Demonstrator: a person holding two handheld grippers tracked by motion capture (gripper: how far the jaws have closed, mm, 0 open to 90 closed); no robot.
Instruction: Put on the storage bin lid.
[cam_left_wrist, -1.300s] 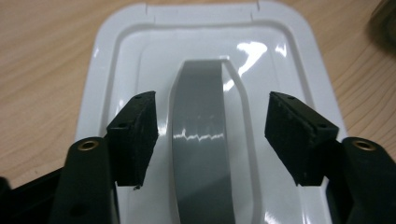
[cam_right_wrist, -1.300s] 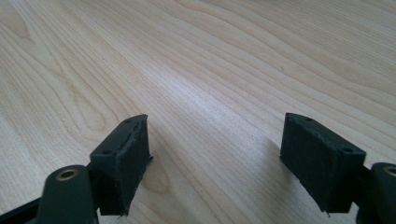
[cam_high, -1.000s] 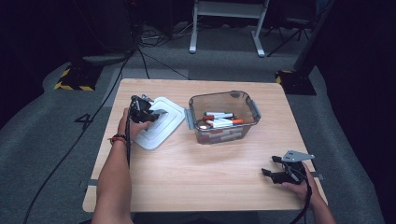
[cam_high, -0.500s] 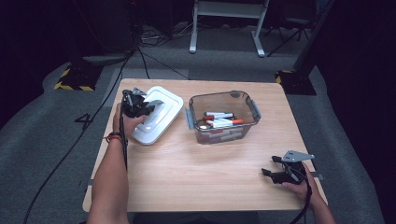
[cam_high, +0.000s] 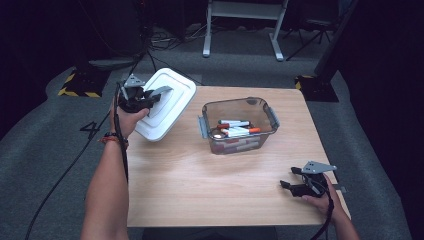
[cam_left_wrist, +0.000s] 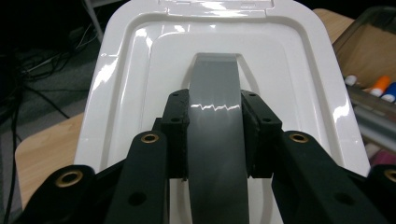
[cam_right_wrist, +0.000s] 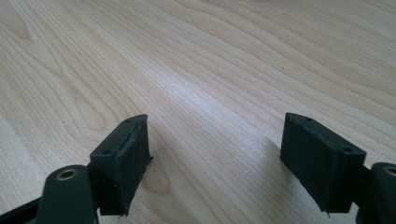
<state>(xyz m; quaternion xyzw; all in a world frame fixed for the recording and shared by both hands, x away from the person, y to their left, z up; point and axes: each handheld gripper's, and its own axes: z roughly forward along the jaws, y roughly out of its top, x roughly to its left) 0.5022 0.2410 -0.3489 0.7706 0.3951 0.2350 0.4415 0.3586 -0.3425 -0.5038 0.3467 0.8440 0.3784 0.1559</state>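
A: Where is the lid (cam_high: 167, 102)?

B: Over the far-left corner of the table (cam_high: 210, 195), raised and tilted, its far edge past the table's edge. The bin (cam_high: 240, 125) sits mid-table toward the far edge, open, with markers (cam_high: 235, 127) inside.

A: How will the lid handle?

B: Judged from its look: stiff moulded plastic, light, glossy and therefore slippery. It is broad and held at one point only, so it may swing or tilt.

A: Recommended hold?

B: The grey handle (cam_left_wrist: 215, 135) at the lid's centre. It is the one raised part narrow enough for the jaws. The left gripper (cam_high: 145, 97) takes it there, jaws clamped on the handle's two sides, pads (cam_left_wrist: 176, 135) pressed flat against it.

A: Left arm pose?

B: Forearm stretched up the table's left edge, wrist lifted, gripper pointing toward the far edge.

A: Right side?

B: The right gripper (cam_high: 295, 187) lies low at the near-right corner, pointing left. Its jaws stand well apart over bare wood with nothing between them, per the right gripper view
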